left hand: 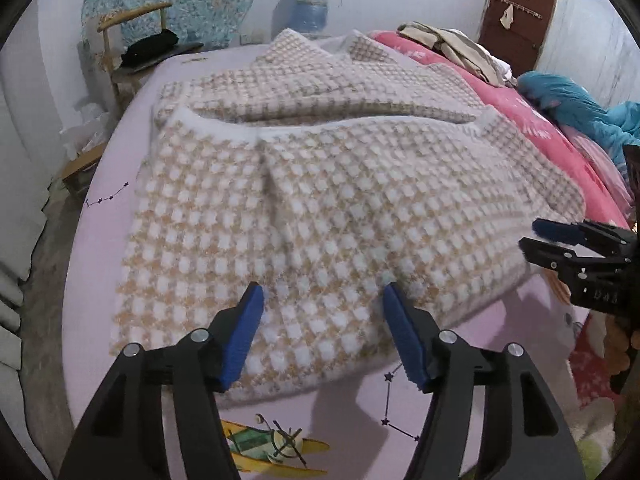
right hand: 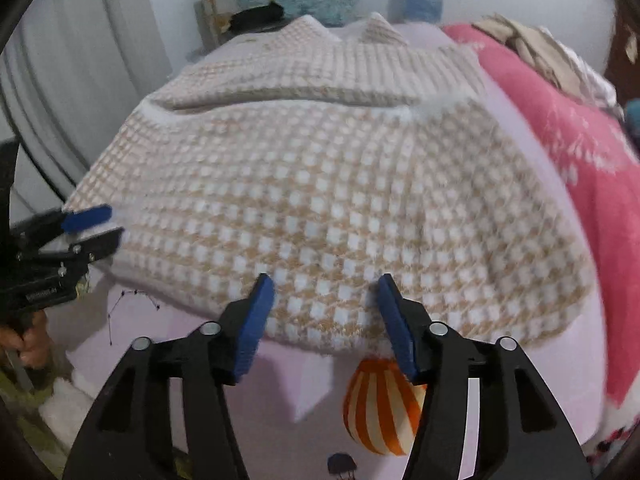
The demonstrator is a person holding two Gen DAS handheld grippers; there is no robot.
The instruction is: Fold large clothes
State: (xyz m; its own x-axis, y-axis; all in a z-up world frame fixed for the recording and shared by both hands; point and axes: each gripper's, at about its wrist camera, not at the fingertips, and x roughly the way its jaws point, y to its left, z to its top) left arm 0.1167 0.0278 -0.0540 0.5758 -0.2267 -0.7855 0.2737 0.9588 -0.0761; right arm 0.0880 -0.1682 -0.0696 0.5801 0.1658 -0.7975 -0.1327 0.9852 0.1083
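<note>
A beige-and-white checked knit garment (left hand: pixel 320 200) lies spread on a pale pink bedsheet (left hand: pixel 100 240), its near half doubled back over the rest so that a white-edged hem runs across the middle of the cloth. The left gripper (left hand: pixel 323 296) hangs over the garment's near edge with its blue pads (left hand: pixel 242 336) standing apart; checked fabric shows in the gap, but neither pad presses on it. The right gripper (right hand: pixel 326 286) is poised the same way over the near edge farther along, jaws parted and nothing clamped. Each tool also appears at the margin of the other's view, jaws apart there too, and a hand (right hand: pixel 28 346) grips the handle of the left one. Printed on the sheet below the garment are a yellow aeroplane (left hand: pixel 276 448), dotted star patterns and an orange-striped balloon (right hand: pixel 380 404). Along the bed's right side lies a pink quilt (left hand: pixel 532 120), with tan clothes (left hand: pixel 448 48) heaped on it and a blue cloth (left hand: pixel 576 108) beyond. At the far wall stand a wooden chair (left hand: pixel 120 40) with a black item on its seat, a blue water bottle (left hand: pixel 310 10) and a brown door (left hand: pixel 516 12)
</note>
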